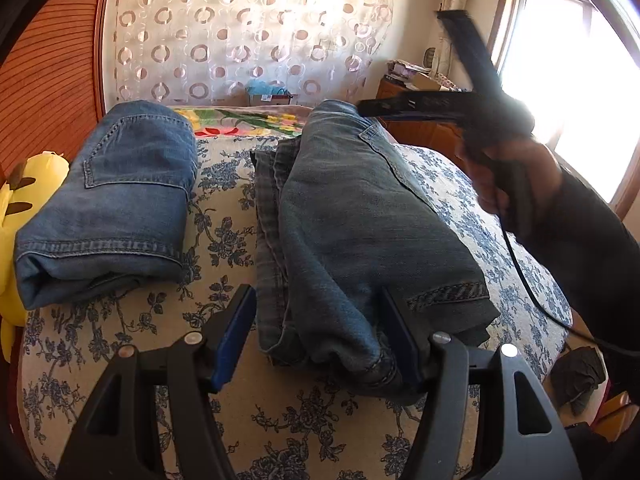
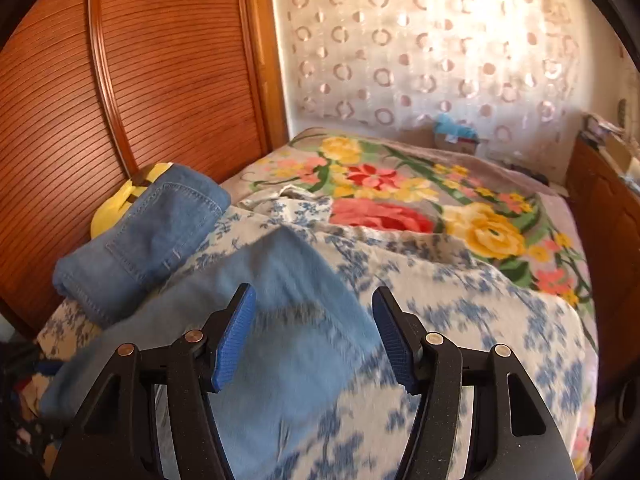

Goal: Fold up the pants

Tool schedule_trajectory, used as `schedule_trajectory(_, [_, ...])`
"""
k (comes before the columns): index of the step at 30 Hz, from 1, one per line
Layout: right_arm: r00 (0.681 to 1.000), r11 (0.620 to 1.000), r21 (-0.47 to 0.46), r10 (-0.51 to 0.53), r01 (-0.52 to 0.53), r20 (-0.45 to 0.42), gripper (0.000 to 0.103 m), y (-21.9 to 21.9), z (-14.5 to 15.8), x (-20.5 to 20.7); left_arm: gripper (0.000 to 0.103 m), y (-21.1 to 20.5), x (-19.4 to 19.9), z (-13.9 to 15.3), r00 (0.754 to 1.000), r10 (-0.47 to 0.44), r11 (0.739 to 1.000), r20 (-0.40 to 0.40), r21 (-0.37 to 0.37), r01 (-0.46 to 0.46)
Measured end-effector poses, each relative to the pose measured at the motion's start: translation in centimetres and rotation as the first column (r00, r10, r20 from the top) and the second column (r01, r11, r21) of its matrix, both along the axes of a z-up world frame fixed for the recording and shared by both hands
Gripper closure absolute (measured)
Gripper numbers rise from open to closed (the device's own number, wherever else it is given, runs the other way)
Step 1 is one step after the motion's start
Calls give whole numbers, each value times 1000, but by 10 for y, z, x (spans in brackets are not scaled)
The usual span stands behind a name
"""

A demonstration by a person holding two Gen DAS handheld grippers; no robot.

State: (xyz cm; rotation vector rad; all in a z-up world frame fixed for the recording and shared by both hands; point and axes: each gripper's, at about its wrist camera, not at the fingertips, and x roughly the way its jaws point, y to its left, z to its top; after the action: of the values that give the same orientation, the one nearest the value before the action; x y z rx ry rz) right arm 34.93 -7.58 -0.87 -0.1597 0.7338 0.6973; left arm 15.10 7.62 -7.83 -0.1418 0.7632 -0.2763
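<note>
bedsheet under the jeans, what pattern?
Cream cotton bedsheet with a blue floral vine print. Sharpest in the left wrist view.

no readable text, label, brand, number or sign in either view, a small pale tag on the box (image 1: 272, 99) by the curtain too blurred to read, nothing legible on the jeans or the bedspread

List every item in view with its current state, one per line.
Light-blue jeans: folded, lying on the bed.
Darker jeans: folded lengthwise, end between the left tongs.
Left tongs: open, one pad touching the denim.
Right tongs: open, nothing held.
Bedspread: spread flat.
</note>
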Motion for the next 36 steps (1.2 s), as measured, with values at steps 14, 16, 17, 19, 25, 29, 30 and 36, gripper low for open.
schedule_trajectory(14, [973, 992, -4, 125, -128, -192, 66, 19, -24, 40, 69, 1, -9, 1, 999, -28, 999, 34, -31, 29])
schedule_trajectory(16, [976, 991, -6, 131, -134, -172, 88, 18, -21, 35, 78, -4, -15, 5, 998, -29, 999, 57, -16, 30])
schedule_trajectory(17, [981, 990, -11, 138, -141, -133, 92, 18, -16, 28, 79, -5, -17, 7, 998, -31, 999, 63, -14, 32])
schedule_trajectory(19, [986, 988, -10, 153, -154, -71, 95, 17, -6, 18, 84, -5, -22, 11, 997, -32, 999, 76, -26, 34])
schedule_trajectory(25, [981, 982, 33, 185, -187, 65, 97, 35, 27, -4, 86, 9, -42, 8, 997, 4, 998, 71, -66, 1])
schedule_trajectory(29, [970, 975, -3, 222, -223, 102, 98, 67, 26, -14, 87, 17, -53, 0, 998, 30, 996, 49, -91, -26])
schedule_trajectory(30, [968, 973, -14, 230, -230, 99, 98, 76, 22, -15, 87, 17, -55, -3, 999, 34, 996, 38, -83, -31])
schedule_trajectory(36, [974, 972, -103, 219, -213, 51, 91, 102, -6, -16, 85, 18, -54, -17, 999, 45, 995, -12, -87, -46])
